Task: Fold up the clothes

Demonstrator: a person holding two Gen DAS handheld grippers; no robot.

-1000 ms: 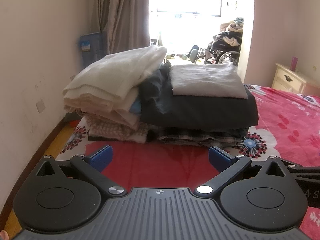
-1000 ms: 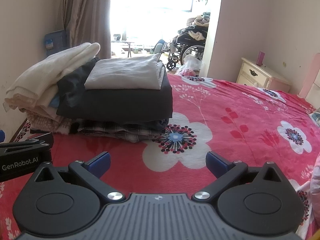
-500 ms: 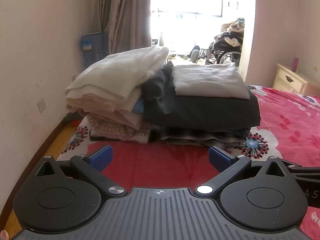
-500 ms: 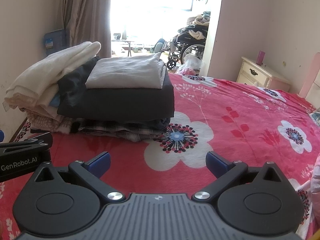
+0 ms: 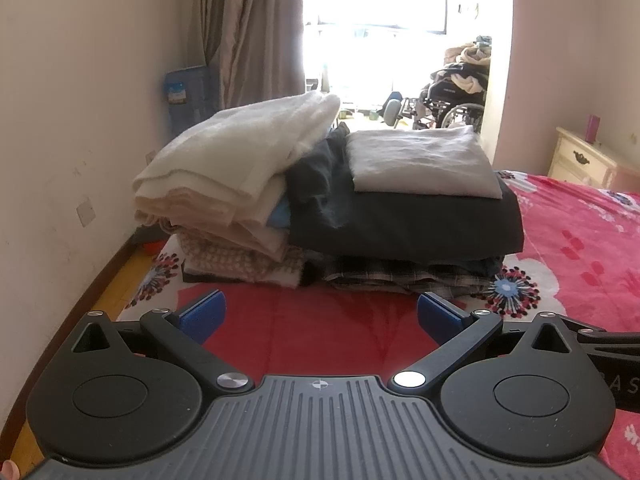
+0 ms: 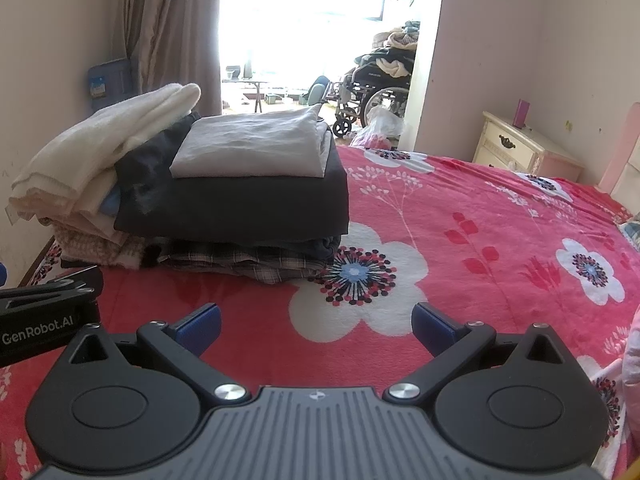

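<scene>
Folded clothes lie stacked on a red flowered bedspread [image 5: 304, 340]. A cream knit [image 5: 240, 156] tops the left pile. A light grey garment [image 5: 420, 160] lies on a black one [image 5: 400, 220], over plaid cloth [image 5: 400, 276]. The same stack shows in the right wrist view, with the grey garment [image 6: 252, 148] on the black one [image 6: 240, 208]. My left gripper [image 5: 320, 316] is open and empty, just short of the stack. My right gripper [image 6: 316, 326] is open and empty over the bedspread [image 6: 460, 248], to the right of the stack.
A wall [image 5: 60, 120] and a strip of wooden floor [image 5: 120, 276] run along the bed's left side. A cream nightstand [image 6: 516, 148] stands at the back right. A wheelchair [image 6: 372, 96] loaded with clothes stands by the bright window. The left gripper's body [image 6: 44, 312] shows at the right view's left edge.
Both grippers have drifted slightly; the stack sits a little further right in the views. Both stay open and empty.
</scene>
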